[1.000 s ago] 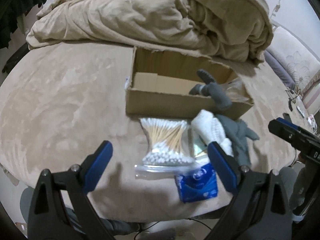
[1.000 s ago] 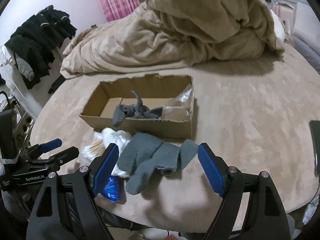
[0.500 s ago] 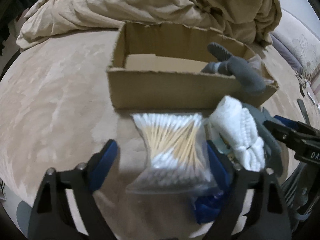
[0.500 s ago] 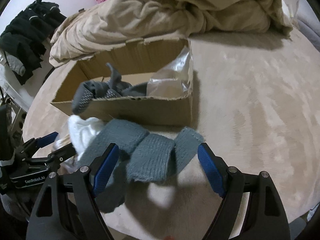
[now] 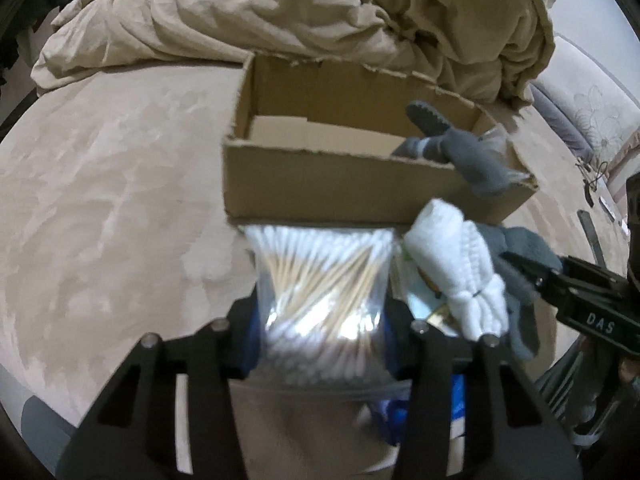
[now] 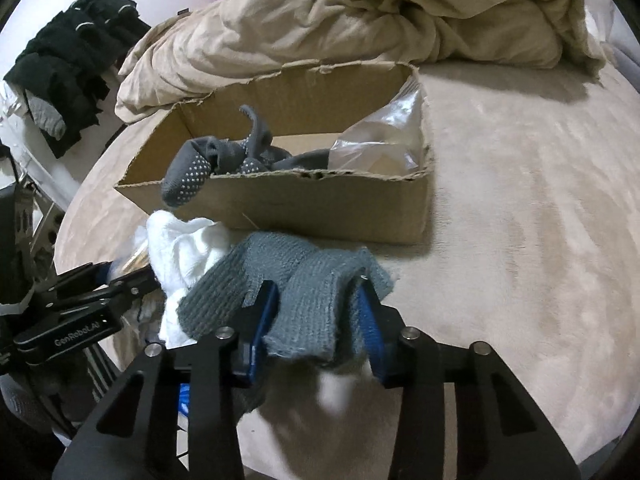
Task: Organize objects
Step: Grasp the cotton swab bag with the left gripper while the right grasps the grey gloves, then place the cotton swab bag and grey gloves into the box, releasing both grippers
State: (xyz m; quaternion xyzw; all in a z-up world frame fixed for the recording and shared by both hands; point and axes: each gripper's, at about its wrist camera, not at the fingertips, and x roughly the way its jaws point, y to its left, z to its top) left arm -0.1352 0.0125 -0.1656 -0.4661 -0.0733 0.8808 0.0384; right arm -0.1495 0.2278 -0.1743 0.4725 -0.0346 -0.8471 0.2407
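My left gripper [image 5: 320, 336] is shut on a clear bag of cotton swabs [image 5: 320, 280] just in front of the open cardboard box [image 5: 340, 184]. My right gripper [image 6: 316, 332] is shut on a grey knit glove [image 6: 304, 292], also in front of the box [image 6: 320, 208]. A white rolled cloth [image 5: 456, 264] lies between the two bags of things and shows in the right wrist view [image 6: 184, 248]. A dotted grey glove [image 6: 224, 160] hangs over the box's front wall, beside a clear plastic bag [image 6: 384, 136] inside.
A beige blanket pile [image 5: 320, 20] lies behind the box on the beige bed surface [image 5: 100, 200]. A blue packet [image 5: 456, 396] lies under my left gripper. Black clothes [image 6: 72, 60] hang at the far left. The left gripper's body [image 6: 72, 320] shows beside my right one.
Both grippers moved forward and closed: the left onto the cotton swab bag, the right onto the grey knit glove. The box now looks closer.
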